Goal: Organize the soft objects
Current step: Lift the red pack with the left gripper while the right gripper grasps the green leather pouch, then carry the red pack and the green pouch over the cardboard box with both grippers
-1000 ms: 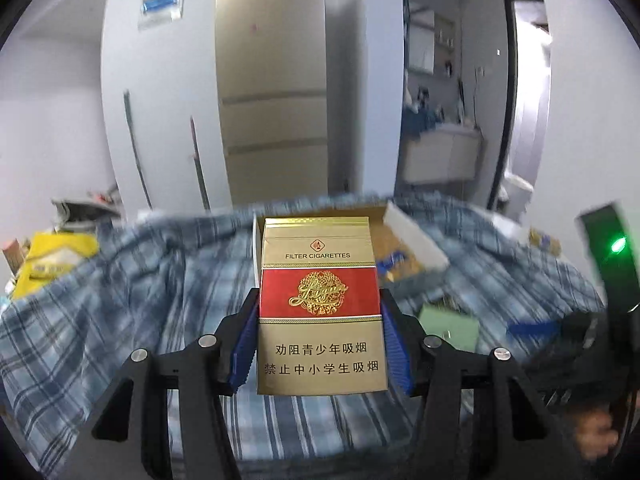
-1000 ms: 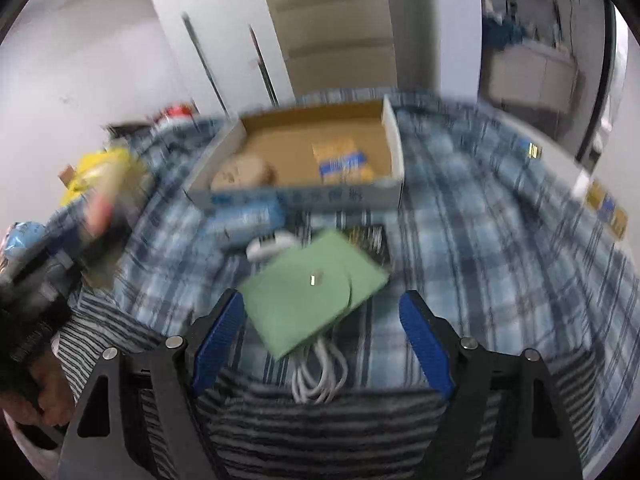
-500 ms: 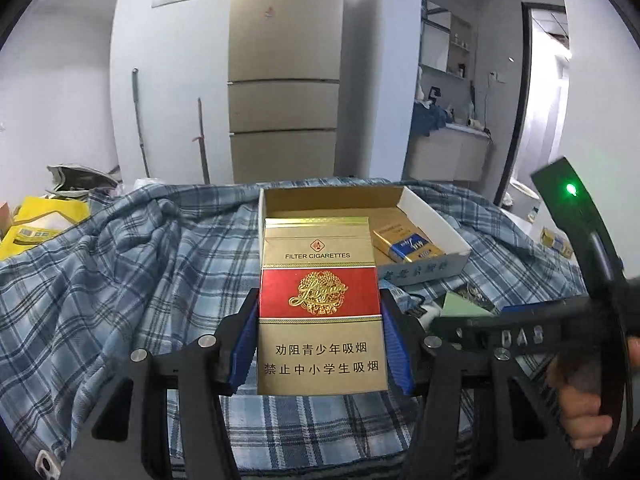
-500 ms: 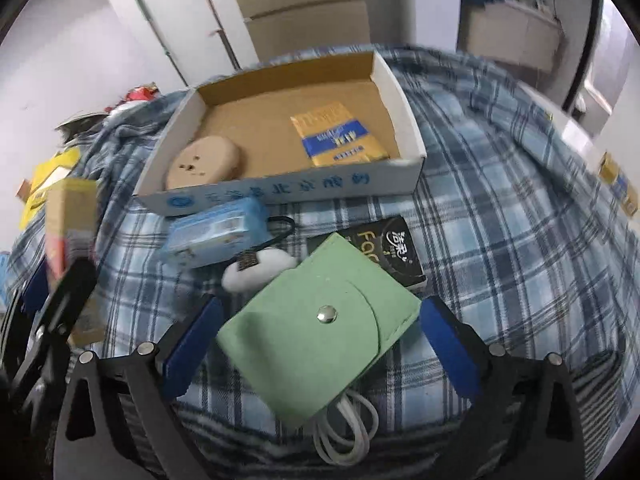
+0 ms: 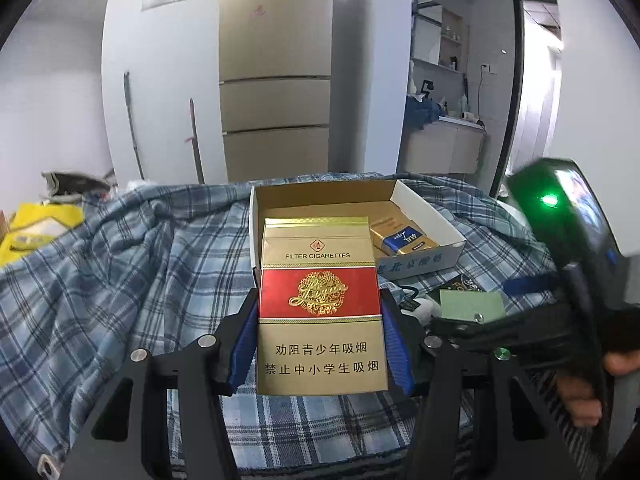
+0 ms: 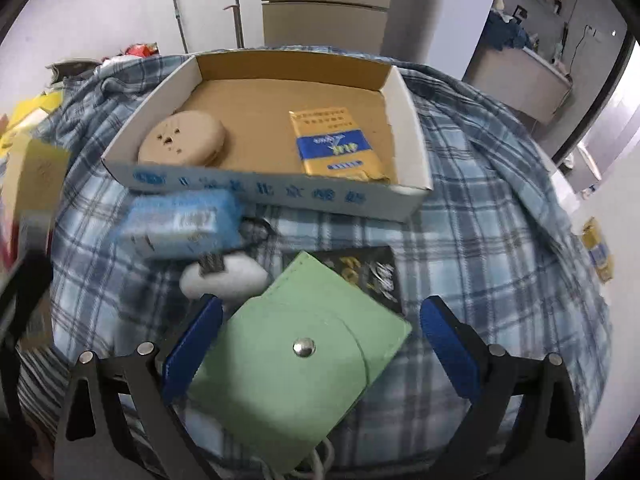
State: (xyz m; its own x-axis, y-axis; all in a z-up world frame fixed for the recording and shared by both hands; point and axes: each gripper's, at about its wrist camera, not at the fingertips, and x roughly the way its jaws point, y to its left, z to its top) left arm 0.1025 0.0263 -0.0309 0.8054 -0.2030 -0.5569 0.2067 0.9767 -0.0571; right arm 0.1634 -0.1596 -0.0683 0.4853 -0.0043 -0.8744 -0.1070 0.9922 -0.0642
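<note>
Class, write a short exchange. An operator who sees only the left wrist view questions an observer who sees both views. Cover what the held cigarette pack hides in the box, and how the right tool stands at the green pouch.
Operator: The cigarette pack in my left tool blocks the left part of the cardboard box. Is anything in there?
Observer: Yes, a round tan pad lies in the box's left part, apart from the yellow-and-blue pack.
Operator: Has the right tool gripped the green pouch?
Observer: No. Its jaws have just been opening. The pouch lies between them and they stand wide, not clamped on it.
</note>
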